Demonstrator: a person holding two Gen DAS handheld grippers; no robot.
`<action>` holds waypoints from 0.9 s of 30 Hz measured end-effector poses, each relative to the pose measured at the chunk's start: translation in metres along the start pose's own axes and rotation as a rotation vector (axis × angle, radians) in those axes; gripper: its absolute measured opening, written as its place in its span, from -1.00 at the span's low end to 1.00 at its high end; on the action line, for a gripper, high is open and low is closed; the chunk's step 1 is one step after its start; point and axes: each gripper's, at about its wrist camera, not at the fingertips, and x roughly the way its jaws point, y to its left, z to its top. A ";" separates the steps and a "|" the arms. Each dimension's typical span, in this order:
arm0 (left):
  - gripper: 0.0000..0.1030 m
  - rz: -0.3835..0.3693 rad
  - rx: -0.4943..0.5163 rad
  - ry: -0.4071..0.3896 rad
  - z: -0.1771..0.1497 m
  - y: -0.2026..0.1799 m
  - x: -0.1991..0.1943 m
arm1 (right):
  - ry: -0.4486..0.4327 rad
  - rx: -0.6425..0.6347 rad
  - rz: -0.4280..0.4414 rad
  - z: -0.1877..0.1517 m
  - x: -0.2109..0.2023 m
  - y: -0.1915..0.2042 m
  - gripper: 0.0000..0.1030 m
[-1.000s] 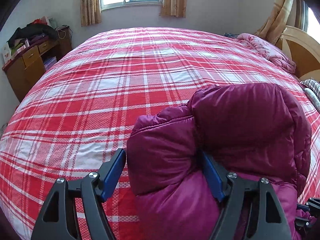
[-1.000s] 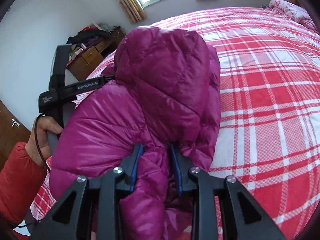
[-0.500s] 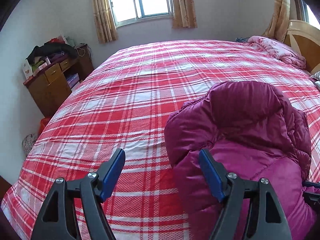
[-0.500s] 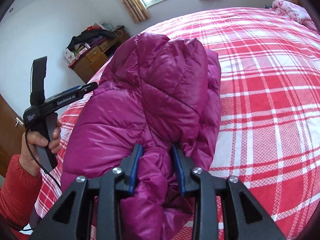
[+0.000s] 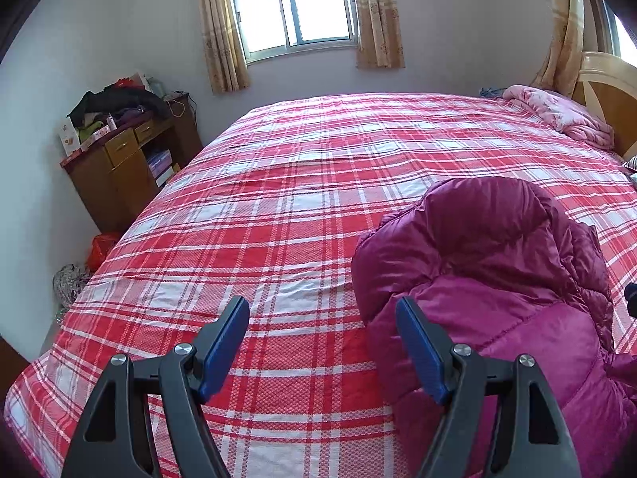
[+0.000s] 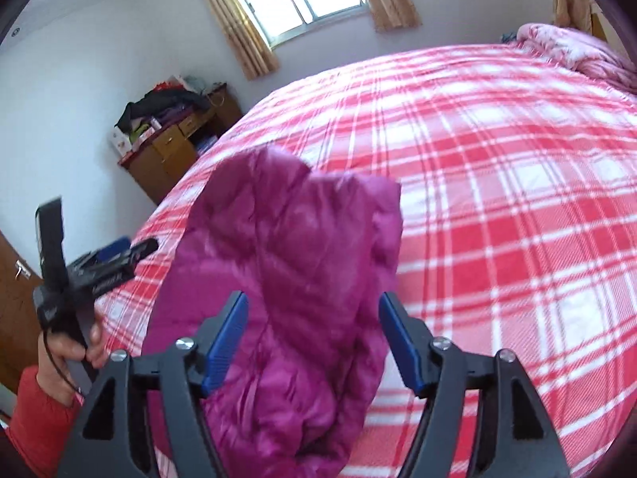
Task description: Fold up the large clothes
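One magenta puffer jacket (image 5: 497,279), bunched in a rough fold on the red-and-white plaid bed (image 5: 278,199), near its front edge. One pink quilt (image 5: 557,113) heaped at the far corner by the headboard (image 5: 605,87). One window (image 5: 296,4) with two short curtains, a third longer curtain at the right edge. One wooden cabinet (image 5: 119,171) against the left wall, top piled with dark clothes and small boxes; count of those not possible.

Two tongs. Left tongs (image 5: 322,330): wide, nothing between the blue pads, hovering over bare bedspread just left of the jacket, clear of it. Right tongs (image 6: 312,326): jaws just been opening, now spread wide; jacket fabric sits in the gap, pads not pressing on it.

Right-wrist view motion-blurred. Left tongs (image 6: 131,249) seen there from the side, held by a hand (image 6: 71,346) with a red sleeve (image 6: 36,422); rest of the person cut off. White lettering on that tool's body, too smeared to read. Dark object clipped by the right edge of the left-wrist view, possibly the other tool's tip. Near end of the jacket hidden behind tool frames in both views. Red bag and a silvery bundle on the floor beside the cabinet, partly hidden by the bed edge. No other legible writing.
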 end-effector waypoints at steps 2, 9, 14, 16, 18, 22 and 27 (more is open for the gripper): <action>0.48 0.003 0.004 -0.001 0.001 0.000 0.000 | 0.002 -0.004 -0.003 0.011 0.009 0.000 0.36; 0.48 -0.004 0.015 0.019 -0.001 -0.006 0.007 | 0.048 0.004 -0.017 0.014 0.035 -0.004 0.36; 0.49 -0.019 0.007 0.035 -0.004 -0.007 0.013 | 0.059 -0.012 -0.036 0.003 0.032 -0.007 0.36; 0.48 -0.026 -0.009 0.047 -0.005 -0.005 0.017 | 0.054 -0.026 -0.046 -0.001 0.030 -0.004 0.36; 0.48 -0.037 -0.023 0.062 -0.005 -0.004 0.020 | 0.050 -0.046 -0.063 -0.005 0.029 0.000 0.36; 0.48 -0.029 -0.019 0.075 -0.007 -0.004 0.023 | 0.050 -0.067 -0.083 -0.009 0.033 0.003 0.36; 0.48 -0.018 -0.001 0.087 -0.008 -0.008 0.029 | 0.061 -0.053 -0.075 -0.010 0.038 0.000 0.36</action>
